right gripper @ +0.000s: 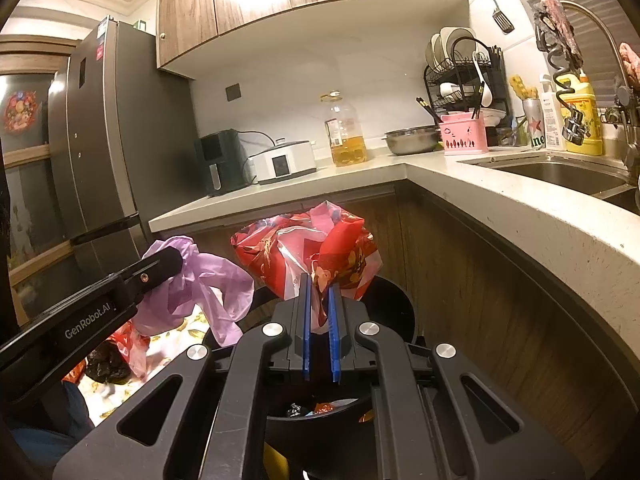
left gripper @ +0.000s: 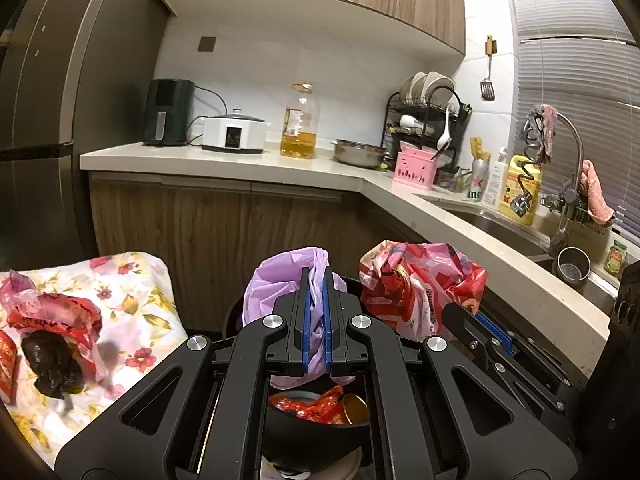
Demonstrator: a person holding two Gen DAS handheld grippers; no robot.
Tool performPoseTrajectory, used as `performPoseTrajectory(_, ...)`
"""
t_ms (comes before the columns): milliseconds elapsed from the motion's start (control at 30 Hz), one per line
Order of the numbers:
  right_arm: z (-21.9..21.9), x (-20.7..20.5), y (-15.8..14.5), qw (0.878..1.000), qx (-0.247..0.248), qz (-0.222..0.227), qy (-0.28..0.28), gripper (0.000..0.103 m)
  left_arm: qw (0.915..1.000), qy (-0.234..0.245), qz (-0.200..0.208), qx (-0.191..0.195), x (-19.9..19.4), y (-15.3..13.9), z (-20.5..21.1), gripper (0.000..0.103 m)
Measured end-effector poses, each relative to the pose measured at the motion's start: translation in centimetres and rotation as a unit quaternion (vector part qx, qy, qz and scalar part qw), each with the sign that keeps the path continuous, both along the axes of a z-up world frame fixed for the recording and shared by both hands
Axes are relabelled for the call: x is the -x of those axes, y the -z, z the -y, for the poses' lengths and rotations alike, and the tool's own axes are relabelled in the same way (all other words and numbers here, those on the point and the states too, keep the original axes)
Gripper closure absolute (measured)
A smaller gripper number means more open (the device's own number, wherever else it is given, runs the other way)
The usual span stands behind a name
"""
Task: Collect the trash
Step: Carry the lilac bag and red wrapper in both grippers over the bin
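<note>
My left gripper is shut on a crumpled purple plastic bag and holds it above the black trash bin, which holds red wrappers. The bag also shows in the right wrist view. My right gripper is shut on a red and pink plastic bag above the same bin; that bag also shows in the left wrist view. More trash, a red wrapper and a black bag, lies on the floral cloth at the left.
An L-shaped counter runs behind and to the right, with an air fryer, a cooker, an oil bottle, a steel bowl, a dish rack and a sink. A fridge stands at the left.
</note>
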State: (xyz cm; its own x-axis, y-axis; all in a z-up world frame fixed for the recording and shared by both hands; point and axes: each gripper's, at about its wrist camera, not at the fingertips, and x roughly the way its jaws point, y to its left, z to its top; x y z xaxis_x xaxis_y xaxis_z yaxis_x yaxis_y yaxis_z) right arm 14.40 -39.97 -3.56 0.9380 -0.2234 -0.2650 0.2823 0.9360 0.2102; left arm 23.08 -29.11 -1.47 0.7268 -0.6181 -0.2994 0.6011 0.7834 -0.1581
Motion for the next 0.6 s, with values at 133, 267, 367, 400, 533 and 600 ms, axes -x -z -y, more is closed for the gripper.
performPoseTrajectory(133, 0.3, -0.2, 0.3, 1.000, -0.005, -0.003, 0.001, 0.095, 1.0000, 0.001, -0.005, -0.001, -0.3, 0.5, 0.3, 0.099)
performPoseTrajectory(267, 0.3, -0.4, 0.6, 1.000, -0.006, -0.006, -0.001, 0.094, 0.9999, 0.003, -0.011, -0.003, -0.7, 1.0, 0.5, 0.099)
performPoseTrajectory(367, 0.5, -0.5, 0.7, 1.000, -0.006, -0.007, -0.002, 0.094, 0.9999, 0.005, -0.012, -0.004, -0.8, 1.2, 0.6, 0.099)
performPoseTrajectory(400, 0.6, -0.5, 0.7, 1.000, -0.006, -0.006, -0.002, 0.094, 0.9999, 0.004, -0.013, -0.005, -0.8, 1.3, 0.7, 0.099)
performPoseTrajectory(533, 0.7, -0.6, 0.7, 1.000, -0.008, -0.006, -0.003, 0.094, 0.9998, 0.003, -0.019, -0.007, -1.1, 1.6, 0.9, 0.099)
performPoseTrajectory(600, 0.7, -0.7, 0.8, 1.000, -0.008, -0.007, -0.005, 0.094, 0.9997, 0.002, -0.023, -0.006, -1.2, 1.8, 0.9, 0.099)
